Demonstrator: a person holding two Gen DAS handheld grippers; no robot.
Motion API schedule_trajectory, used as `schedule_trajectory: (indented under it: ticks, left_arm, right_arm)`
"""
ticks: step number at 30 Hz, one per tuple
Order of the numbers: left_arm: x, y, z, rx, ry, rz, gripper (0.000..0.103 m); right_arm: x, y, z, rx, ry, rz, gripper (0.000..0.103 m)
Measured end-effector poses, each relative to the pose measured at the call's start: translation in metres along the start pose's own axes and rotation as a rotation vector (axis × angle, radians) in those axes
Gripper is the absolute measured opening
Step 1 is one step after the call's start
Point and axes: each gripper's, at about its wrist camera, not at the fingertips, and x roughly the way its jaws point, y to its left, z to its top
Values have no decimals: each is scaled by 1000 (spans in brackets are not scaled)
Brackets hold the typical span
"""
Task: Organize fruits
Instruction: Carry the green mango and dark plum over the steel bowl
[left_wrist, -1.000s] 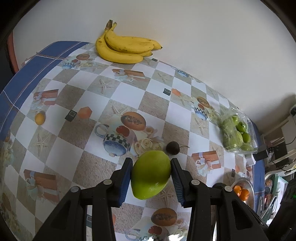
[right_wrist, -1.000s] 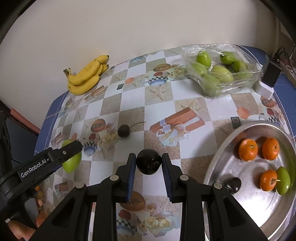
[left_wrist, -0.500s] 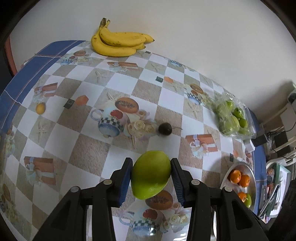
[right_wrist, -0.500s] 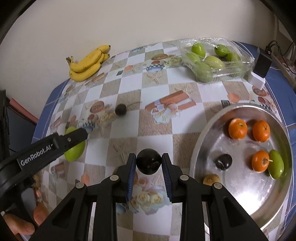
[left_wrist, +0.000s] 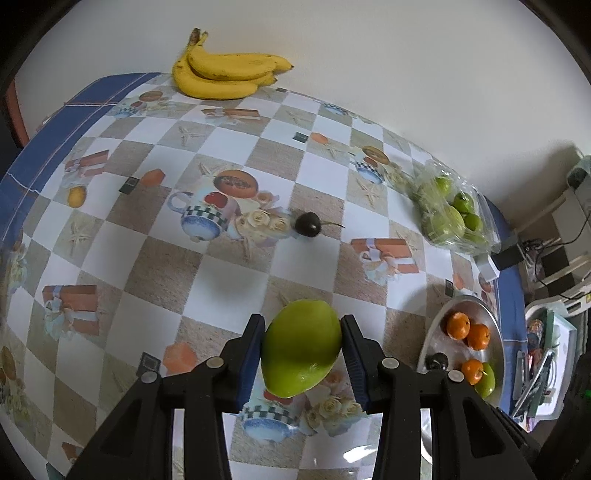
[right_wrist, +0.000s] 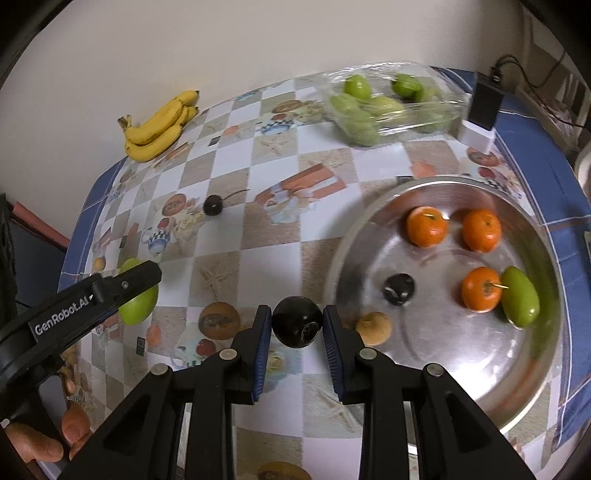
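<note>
The left gripper is covering much of the green mango in the right wrist view, so only the fruit's top and lower end are showing. In the left wrist view the mango is hiding the worktop print directly beneath it. The wrapped green fruits, far ahead of the right gripper, are blurring behind glare on the plastic, so their count is staying unclear. The metal tray, to the right of the left gripper, is being partly covered by that gripper's right finger. The lower frame edge is cutting off both grippers' bodies.
</note>
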Motion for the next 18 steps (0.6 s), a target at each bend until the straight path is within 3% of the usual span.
schedule_trajectory:
  ticks: [18]
  left_arm:
    - [14,-95,-41,196,110,-102,45]
  right_arm:
    - [-20,-90,-6,167,28,-105,30]
